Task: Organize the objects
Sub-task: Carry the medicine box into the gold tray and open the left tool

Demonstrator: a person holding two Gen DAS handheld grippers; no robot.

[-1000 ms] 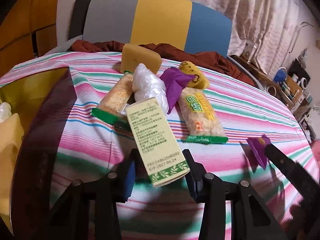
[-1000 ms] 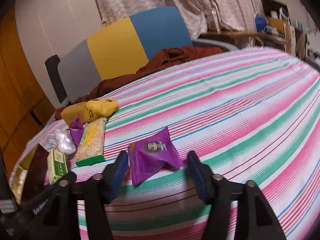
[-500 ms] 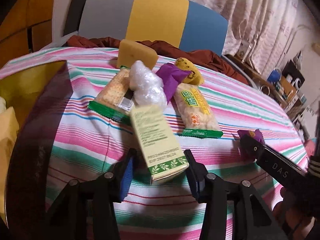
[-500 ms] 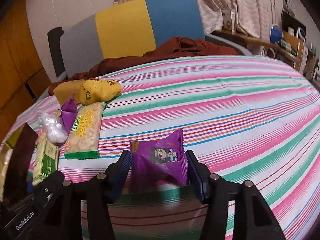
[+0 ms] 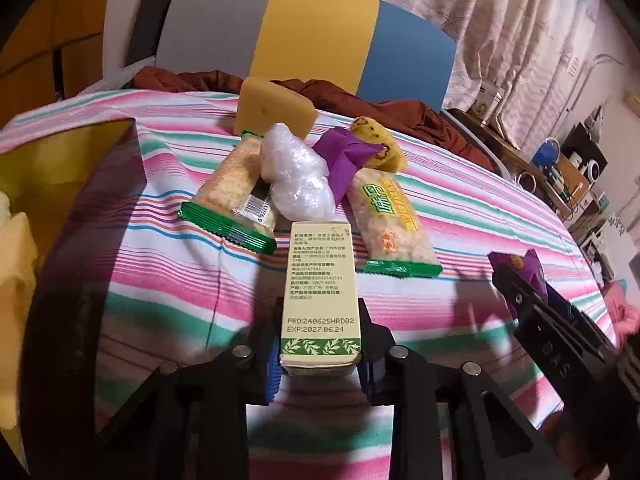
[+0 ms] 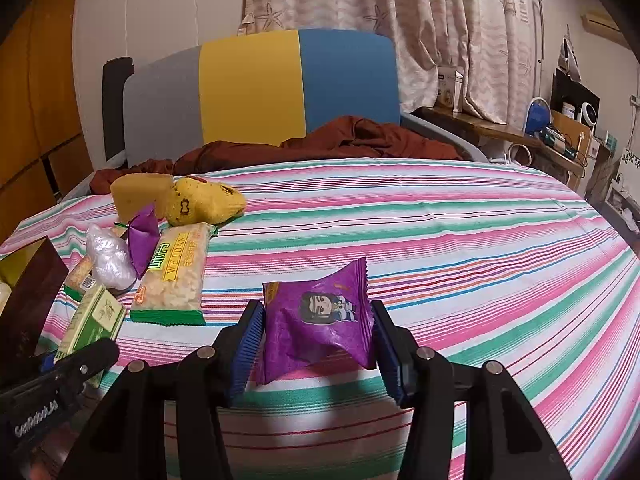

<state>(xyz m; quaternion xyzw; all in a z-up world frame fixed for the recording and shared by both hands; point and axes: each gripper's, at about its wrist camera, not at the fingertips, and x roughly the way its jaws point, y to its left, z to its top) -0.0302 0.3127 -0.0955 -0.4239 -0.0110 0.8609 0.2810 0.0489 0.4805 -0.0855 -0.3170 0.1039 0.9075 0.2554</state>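
Left wrist view shows the left gripper [image 5: 320, 344] with its jaws clenched on the near end of a slim green-and-cream box [image 5: 319, 288], which points away over the striped desk [image 5: 460, 184]. Those jaws have just been closing, with the box between them. Just past the box's far end lies a crumpled clear plastic bag [image 5: 296, 176], touching a green-edged cracker pack [image 5: 234, 196] on its left and a purple wrapper [image 5: 344, 154] on its right. A second cracker pack [image 5: 390, 224] lies just right of the box. Behind these stand a yellow sponge [image 5: 272, 108] and a yellow spotted pouch [image 5: 378, 142]. At the left edge a dark box with a gold inside [image 5: 68, 152] is cut off by the frame; its contents are hard to make out.

Right wrist view shows the right gripper [image 6: 318, 344] with a purple snack packet [image 6: 320, 320] between its jaws. Both blue pads touch the packet's sides, so it is grasped, and the jaws have just been closing. The packet's lower edge appears to rest on the desk. Beyond the far edge, a rust-brown cloth [image 6: 340, 140] lies before a grey, yellow and blue chair back [image 6: 256, 88].
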